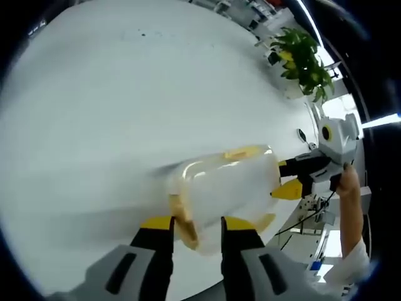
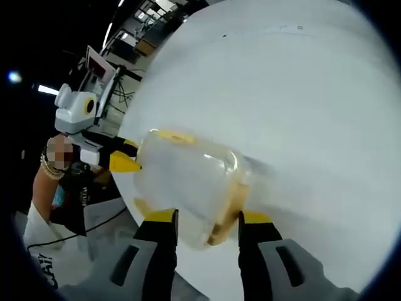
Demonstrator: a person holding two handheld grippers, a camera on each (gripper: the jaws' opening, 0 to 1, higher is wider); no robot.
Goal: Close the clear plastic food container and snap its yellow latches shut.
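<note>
The clear plastic container (image 1: 229,185) with yellow latches lies on the white table (image 1: 113,94), its lid down on it. My left gripper (image 1: 197,224) stands open at its near end, yellow tips to either side of a yellow latch (image 1: 185,227). My right gripper (image 1: 289,177) comes in from the right, open, tips against the far end. In the right gripper view the same container (image 2: 188,179) lies just ahead of the right gripper (image 2: 208,218), jaws apart at a yellow latch (image 2: 227,219). The left gripper (image 2: 128,155) touches the opposite end.
A green potted plant (image 1: 304,59) stands at the table's far edge. A person's hand (image 1: 348,182) and white sleeve hold the right gripper; an arm with a bracelet (image 2: 47,166) holds the left one. The table edge (image 2: 135,207) runs close by the container.
</note>
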